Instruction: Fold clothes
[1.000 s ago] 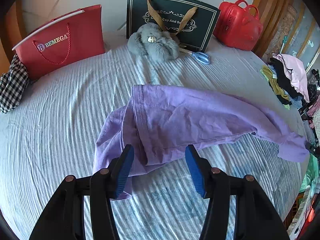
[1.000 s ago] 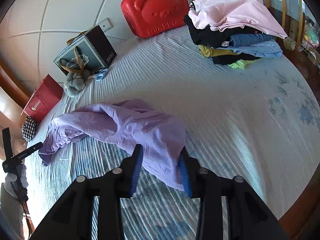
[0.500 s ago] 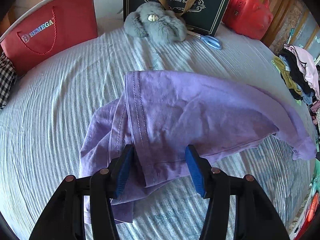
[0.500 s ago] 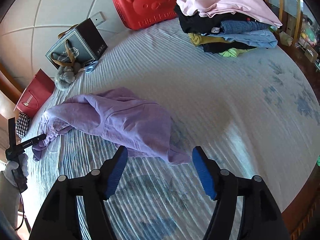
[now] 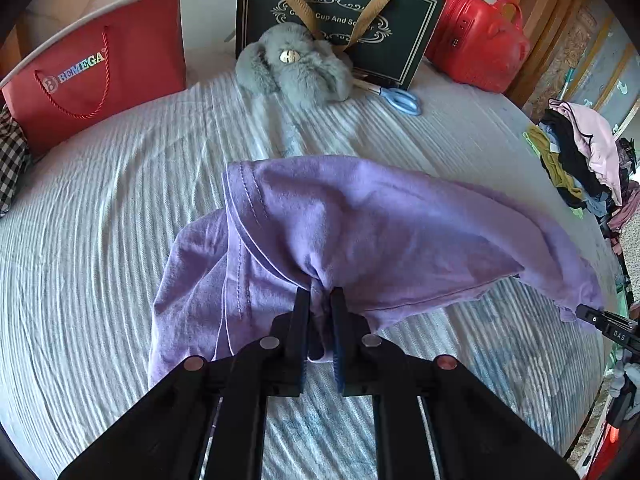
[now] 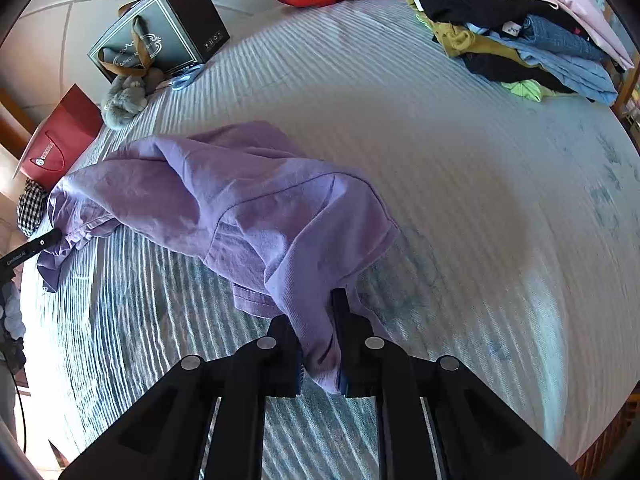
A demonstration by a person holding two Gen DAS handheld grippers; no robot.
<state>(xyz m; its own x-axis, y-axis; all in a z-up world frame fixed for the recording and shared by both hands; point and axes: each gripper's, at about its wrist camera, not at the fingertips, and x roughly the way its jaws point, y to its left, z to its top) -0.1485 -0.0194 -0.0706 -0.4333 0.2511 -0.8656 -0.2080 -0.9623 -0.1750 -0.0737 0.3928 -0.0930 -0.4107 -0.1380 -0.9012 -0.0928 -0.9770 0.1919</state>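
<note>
The purple shirt (image 5: 360, 232) lies bunched on the bed (image 5: 100, 240). The left gripper (image 5: 320, 300) and the right gripper (image 6: 318, 336) each clamp an opposite end, apparently so the fabric can be stretched flat before folding.
</note>
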